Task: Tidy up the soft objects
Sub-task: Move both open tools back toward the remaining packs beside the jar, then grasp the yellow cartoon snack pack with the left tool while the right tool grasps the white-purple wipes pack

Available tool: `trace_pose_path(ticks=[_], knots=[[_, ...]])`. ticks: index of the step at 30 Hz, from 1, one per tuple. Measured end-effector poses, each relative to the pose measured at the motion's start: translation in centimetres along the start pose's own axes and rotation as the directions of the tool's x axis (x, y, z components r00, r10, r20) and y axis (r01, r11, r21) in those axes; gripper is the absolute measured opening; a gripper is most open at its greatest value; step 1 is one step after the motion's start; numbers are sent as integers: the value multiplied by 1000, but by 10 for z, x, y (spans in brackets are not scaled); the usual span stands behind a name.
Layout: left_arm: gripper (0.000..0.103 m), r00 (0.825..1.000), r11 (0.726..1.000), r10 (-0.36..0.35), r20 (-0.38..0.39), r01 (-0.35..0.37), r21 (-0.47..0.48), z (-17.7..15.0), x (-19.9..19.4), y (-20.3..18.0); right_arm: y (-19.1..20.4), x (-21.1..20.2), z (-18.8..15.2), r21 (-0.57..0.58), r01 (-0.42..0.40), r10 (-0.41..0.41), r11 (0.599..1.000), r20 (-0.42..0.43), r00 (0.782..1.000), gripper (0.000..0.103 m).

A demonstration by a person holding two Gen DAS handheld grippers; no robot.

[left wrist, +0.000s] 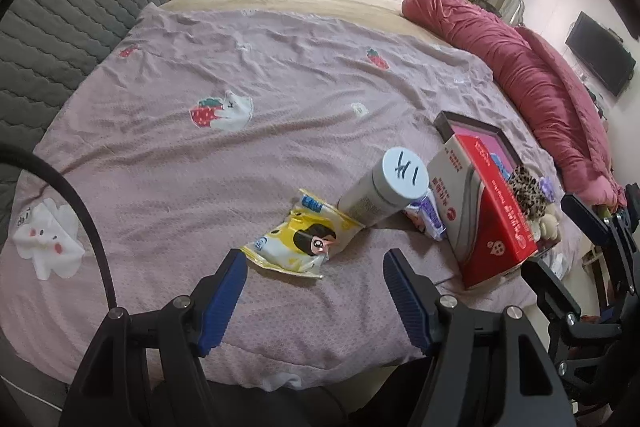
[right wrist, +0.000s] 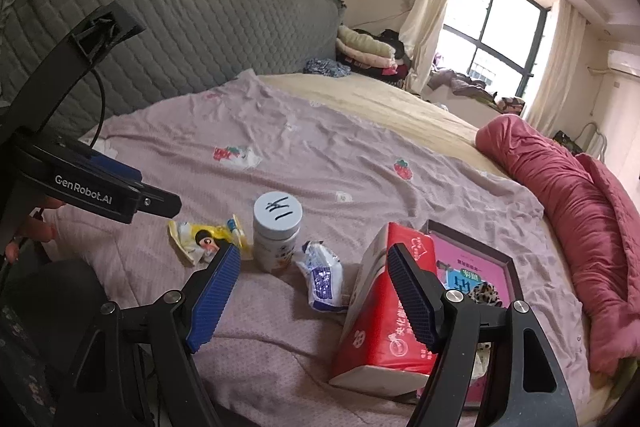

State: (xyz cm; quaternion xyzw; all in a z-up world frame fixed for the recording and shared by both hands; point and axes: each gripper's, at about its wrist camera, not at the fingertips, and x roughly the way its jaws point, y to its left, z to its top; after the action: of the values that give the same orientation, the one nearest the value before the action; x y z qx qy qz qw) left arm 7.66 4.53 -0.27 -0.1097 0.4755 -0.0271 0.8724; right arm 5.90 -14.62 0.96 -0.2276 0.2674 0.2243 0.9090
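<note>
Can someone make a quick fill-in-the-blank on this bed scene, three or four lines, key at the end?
1. The white bottle stands between the yellow snack packet and the ____ packet.
2. The red tissue pack leans against a tray whose inside is ____.
3. The left gripper hovers over the yellow snack packet with its jaws ____.
4. The cloth under the objects is printed with ____.

Missing words: purple-and-white; pink; open; strawberries
</note>
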Motion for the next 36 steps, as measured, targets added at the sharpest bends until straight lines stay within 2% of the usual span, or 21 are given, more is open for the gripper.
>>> trace_pose_path(ticks=[11,17,20,25,30,36], knots=[[70,997,1000,-21,-77,22,1,-8,49,11,13,41,-12,-73,19,-27,997,-111,993,77],[74,991,998,-26,-133,33,48,-7,80,15,13,60,-14,-82,18,-30,996,-139,990,77],[74,986,998,-9,-164,20,66,-7,96,16,12,68,-15,-87,18,-31,996,-157,987,77],[77,985,996,30,-169,-15,89,-5,111,18,16,83,-18,-150,31,-59,988,-187,981,77],[81,982,998,9,-189,4,69,-3,125,25,28,102,-21,-274,54,-115,960,-211,971,77],[80,988,996,5,-156,10,91,-5,127,24,43,133,-30,-408,111,-220,906,-229,948,77]])
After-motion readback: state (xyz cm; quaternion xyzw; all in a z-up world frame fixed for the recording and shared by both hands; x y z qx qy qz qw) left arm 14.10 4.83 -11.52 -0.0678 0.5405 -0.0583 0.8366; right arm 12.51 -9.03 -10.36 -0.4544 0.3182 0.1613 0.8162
